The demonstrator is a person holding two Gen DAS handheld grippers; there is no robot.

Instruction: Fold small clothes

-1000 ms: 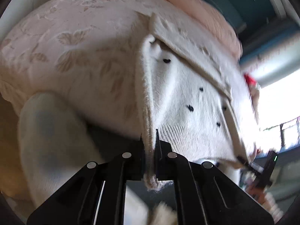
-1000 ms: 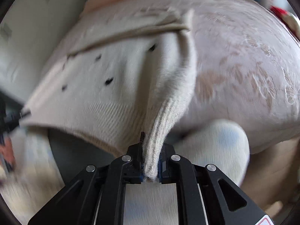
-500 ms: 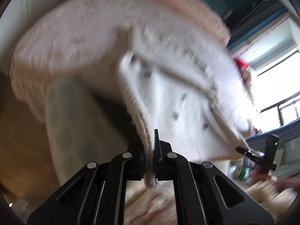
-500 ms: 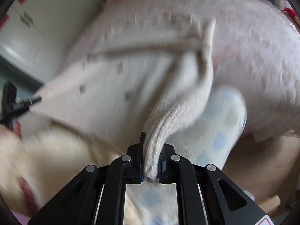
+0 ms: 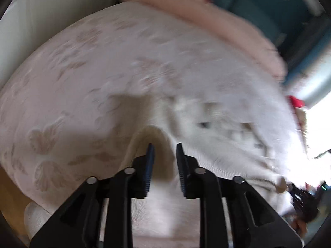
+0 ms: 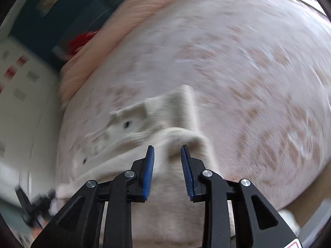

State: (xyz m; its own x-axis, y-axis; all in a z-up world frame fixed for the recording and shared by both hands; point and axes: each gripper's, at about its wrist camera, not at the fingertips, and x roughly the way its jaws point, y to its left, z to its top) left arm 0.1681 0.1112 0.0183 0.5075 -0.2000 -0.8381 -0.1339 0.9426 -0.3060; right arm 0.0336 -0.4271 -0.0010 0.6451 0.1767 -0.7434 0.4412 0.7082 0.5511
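Left wrist view: my left hand-held gripper point(image 5: 163, 145) has its blue-padded jaws parted, gripping nothing, just over a raised fold of the cream knitted garment with small dark dots point(image 5: 217, 144).
Right wrist view: my right hand-held gripper point(image 6: 167, 147) is likewise spread apart and empty, above another bunched edge of the garment point(image 6: 165, 124).
Garment: lies flat, partly folded, on the pale pink bedspread with a leaf pattern point(image 5: 93, 72).
Far side: a fuzzy peach blanket point(image 6: 115, 33) along the bed's edge.
Sharpness: both views are motion-blurred.
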